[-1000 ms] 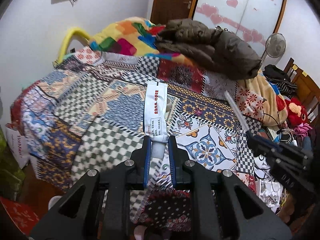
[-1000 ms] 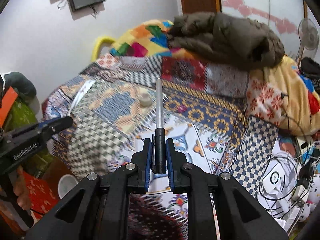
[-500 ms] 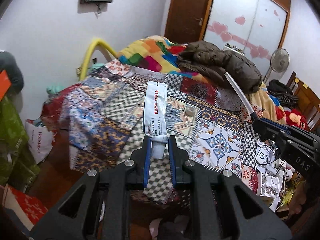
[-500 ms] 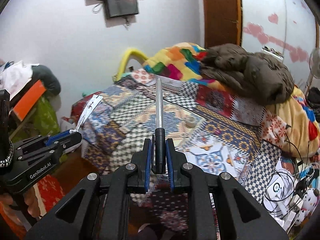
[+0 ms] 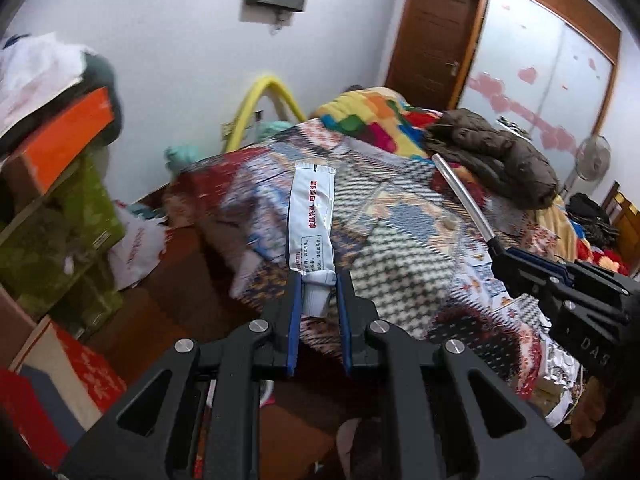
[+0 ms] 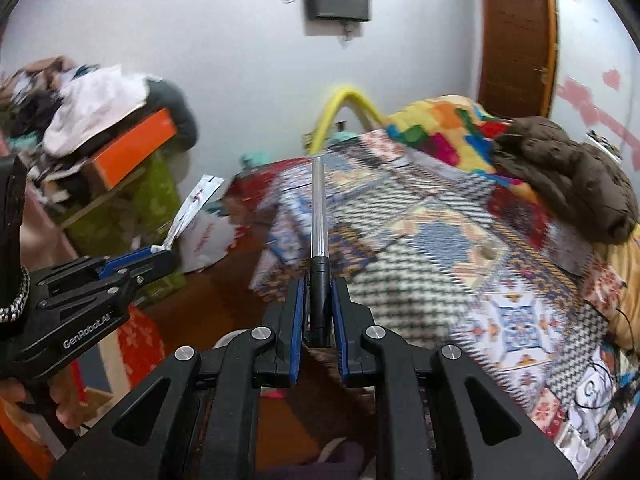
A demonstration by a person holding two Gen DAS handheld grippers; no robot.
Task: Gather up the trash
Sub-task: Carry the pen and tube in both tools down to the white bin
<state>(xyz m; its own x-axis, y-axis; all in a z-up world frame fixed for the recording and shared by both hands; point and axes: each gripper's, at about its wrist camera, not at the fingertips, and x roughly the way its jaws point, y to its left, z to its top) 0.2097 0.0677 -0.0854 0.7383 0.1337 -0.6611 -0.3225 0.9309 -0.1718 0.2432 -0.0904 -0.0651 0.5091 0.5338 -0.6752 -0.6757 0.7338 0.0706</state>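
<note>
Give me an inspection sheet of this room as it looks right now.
Surface: bed under a patterned blanket.
Job's things: white tube and silver pen, both lifted off the bed.
Clutter: brown jacket, small round thing on the blanket, stacked boxes on the left.
Grippers: left gripper shut on the tube; right gripper shut on the pen.
Cables: wires beside the bed.
Surroundings: wooden door, fan.

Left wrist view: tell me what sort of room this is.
Most likely a lived-in bedroom: a bed under a patchwork blanket with a brown jacket heaped on it, sliding wardrobe doors behind, and boxes stacked by the wall.
</note>
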